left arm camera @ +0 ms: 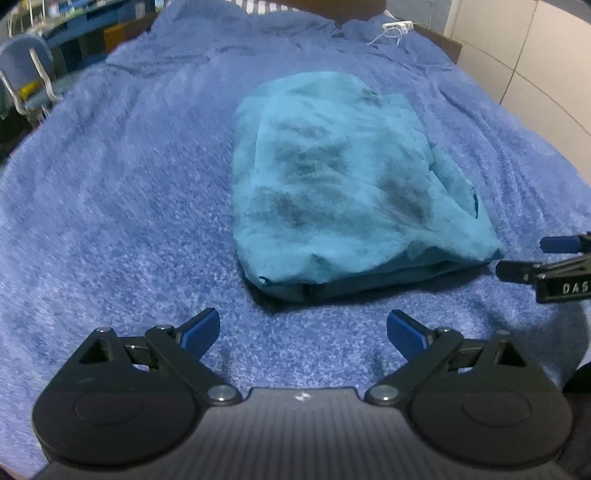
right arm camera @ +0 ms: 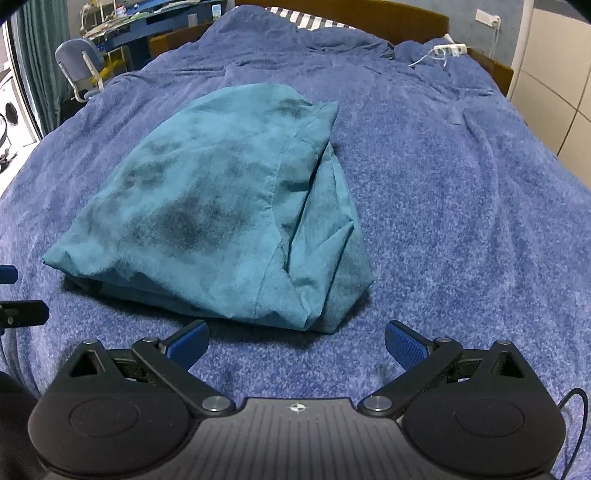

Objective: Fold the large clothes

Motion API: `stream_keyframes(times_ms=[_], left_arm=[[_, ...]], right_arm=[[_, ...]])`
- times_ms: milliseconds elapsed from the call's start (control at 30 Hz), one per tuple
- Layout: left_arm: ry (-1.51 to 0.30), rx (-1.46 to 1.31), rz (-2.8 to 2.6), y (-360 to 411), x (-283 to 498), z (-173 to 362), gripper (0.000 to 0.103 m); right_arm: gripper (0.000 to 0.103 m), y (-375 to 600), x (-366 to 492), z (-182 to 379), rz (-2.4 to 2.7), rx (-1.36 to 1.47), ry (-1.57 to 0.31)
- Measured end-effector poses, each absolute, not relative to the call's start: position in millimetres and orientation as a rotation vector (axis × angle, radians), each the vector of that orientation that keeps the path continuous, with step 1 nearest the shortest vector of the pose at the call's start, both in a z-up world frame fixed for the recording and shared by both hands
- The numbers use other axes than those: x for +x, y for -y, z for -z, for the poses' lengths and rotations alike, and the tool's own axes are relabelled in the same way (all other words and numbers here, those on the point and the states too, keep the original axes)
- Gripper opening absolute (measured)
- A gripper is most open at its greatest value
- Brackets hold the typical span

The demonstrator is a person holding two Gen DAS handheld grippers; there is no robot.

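A teal garment with dark mottled patches (left arm camera: pixel 340 177) lies folded into a compact bundle on a blue bedspread (left arm camera: pixel 110 206); it also shows in the right wrist view (right arm camera: pixel 214 221). My left gripper (left arm camera: pixel 303 332) is open and empty, just short of the bundle's near edge. My right gripper (right arm camera: pixel 295 341) is open and empty, just short of the bundle's near right corner. The right gripper's fingers (left arm camera: pixel 524 271) show at the right edge of the left wrist view. The left gripper's fingers (right arm camera: pixel 26 312) show at the left edge of the right wrist view.
The blue bedspread (right arm camera: pixel 461 221) covers the bed. A wooden headboard (right arm camera: pixel 369 16) and a white power strip with cord (right arm camera: pixel 448 48) lie at the far end. A blue chair (right arm camera: pixel 79 59) and a desk stand far left. A white wall panel (right arm camera: pixel 554 96) is on the right.
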State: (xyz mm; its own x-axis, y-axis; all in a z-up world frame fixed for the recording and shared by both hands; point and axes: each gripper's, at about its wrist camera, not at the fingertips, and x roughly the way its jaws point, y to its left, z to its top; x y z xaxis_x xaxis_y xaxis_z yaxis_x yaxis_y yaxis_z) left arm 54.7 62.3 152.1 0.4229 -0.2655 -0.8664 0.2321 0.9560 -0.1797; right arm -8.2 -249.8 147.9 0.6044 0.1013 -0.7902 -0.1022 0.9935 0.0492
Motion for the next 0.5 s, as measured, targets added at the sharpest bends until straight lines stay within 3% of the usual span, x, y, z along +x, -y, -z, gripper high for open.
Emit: stream_keyframes(times_ms=[500], left_arm=[[-1.236, -0.021, 0.316, -73, 105, -90, 0.103]], right_arm=[[0.102, 227, 27, -107, -0.127, -0.079, -1.098]])
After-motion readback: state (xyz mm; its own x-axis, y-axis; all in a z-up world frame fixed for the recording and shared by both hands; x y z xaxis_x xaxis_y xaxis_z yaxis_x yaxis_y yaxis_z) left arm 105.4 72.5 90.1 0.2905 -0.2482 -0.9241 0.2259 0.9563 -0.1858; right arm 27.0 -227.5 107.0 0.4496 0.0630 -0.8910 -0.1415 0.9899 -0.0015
